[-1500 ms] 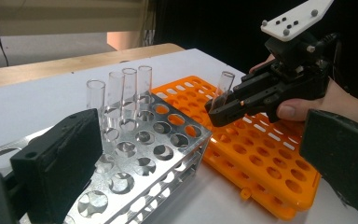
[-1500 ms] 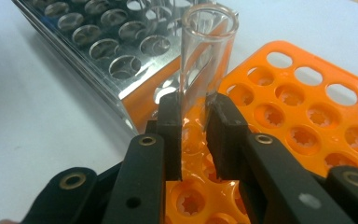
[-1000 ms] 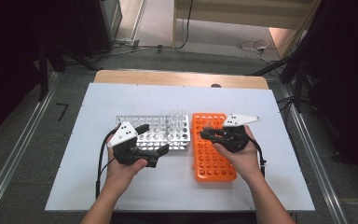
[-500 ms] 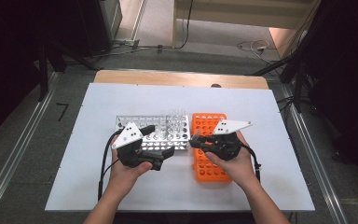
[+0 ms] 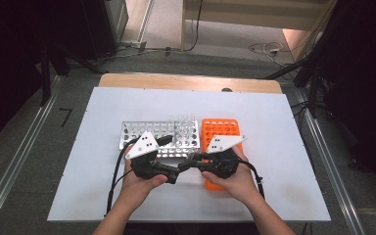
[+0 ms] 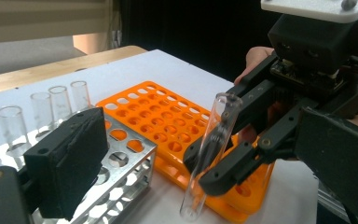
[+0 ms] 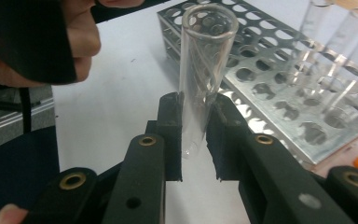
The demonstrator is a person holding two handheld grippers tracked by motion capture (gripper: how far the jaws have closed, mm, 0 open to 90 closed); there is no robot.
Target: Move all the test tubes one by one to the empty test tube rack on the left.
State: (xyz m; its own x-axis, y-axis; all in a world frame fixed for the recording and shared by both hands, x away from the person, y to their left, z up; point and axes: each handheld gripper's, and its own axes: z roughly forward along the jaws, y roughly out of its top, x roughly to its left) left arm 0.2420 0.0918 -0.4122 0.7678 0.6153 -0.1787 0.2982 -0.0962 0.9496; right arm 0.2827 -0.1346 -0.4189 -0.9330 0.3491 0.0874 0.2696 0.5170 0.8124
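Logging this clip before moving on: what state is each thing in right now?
Clear glass test tube: upright, empty, clamped by the right claw.
Left claw: open, holding nothing.
Silver metal tube rack: standing, a few clear tubes upright at one end, other holes empty.
Orange plastic tube rack: standing, visible holes empty.

A clear glass test tube [image 7: 204, 70], empty, open mouth up, stands nearly upright and a little tilted; it is clamped about its lower half between the two black fingers [image 7: 172, 126] of the right gripper [image 7: 193, 135]; its rounded bottom hangs just above the white worktop [image 6: 168, 74], whether touching it cannot be told; it sits near the front edge, between the metal rack [image 6: 121, 158] on the left and the orange rack [image 6: 168, 126] on the right.
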